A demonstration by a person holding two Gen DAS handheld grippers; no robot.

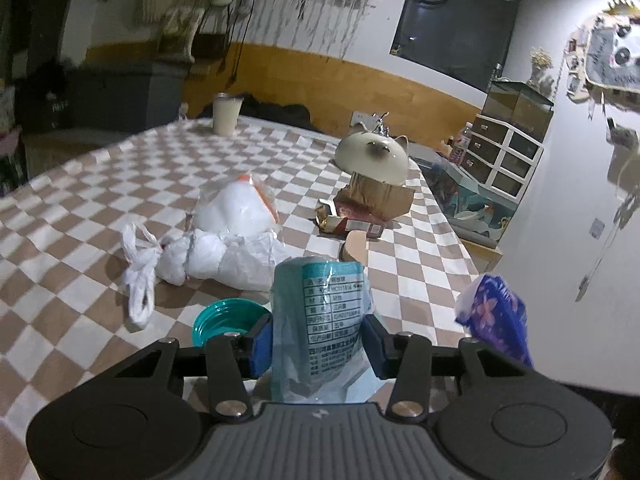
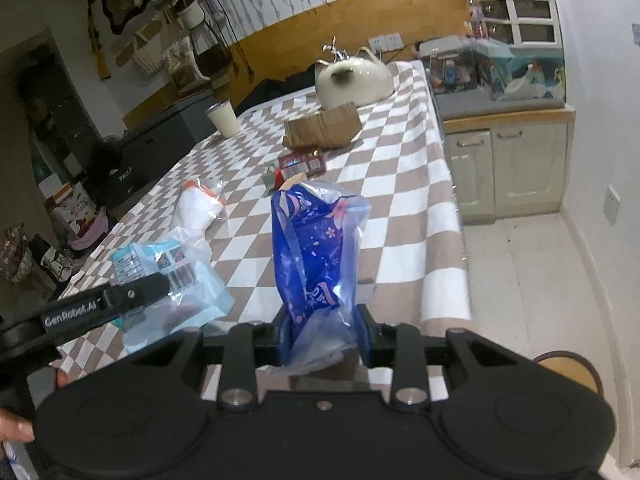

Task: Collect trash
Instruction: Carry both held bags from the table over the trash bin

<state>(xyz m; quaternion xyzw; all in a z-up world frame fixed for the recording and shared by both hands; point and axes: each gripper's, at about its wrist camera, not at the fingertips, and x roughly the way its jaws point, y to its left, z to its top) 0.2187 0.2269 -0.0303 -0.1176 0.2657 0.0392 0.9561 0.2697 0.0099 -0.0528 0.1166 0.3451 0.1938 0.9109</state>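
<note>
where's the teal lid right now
In the left wrist view, the teal lid lies on the checkered tablecloth, just left of the left gripper and its pale blue packet, below the white plastic bag.

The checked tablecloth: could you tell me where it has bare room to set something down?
The tablecloth is bare between the cream cup and the white plastic bags, and along its left side. It is crowded from the bags across to the cardboard below the cat figure.

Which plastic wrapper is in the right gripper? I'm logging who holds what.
The dark blue flower-print plastic wrapper, pinched upright in the right gripper. The pale teal printed-label wrapper is in the left gripper; the white plastic bag lies on the checkered tablecloth.
</note>
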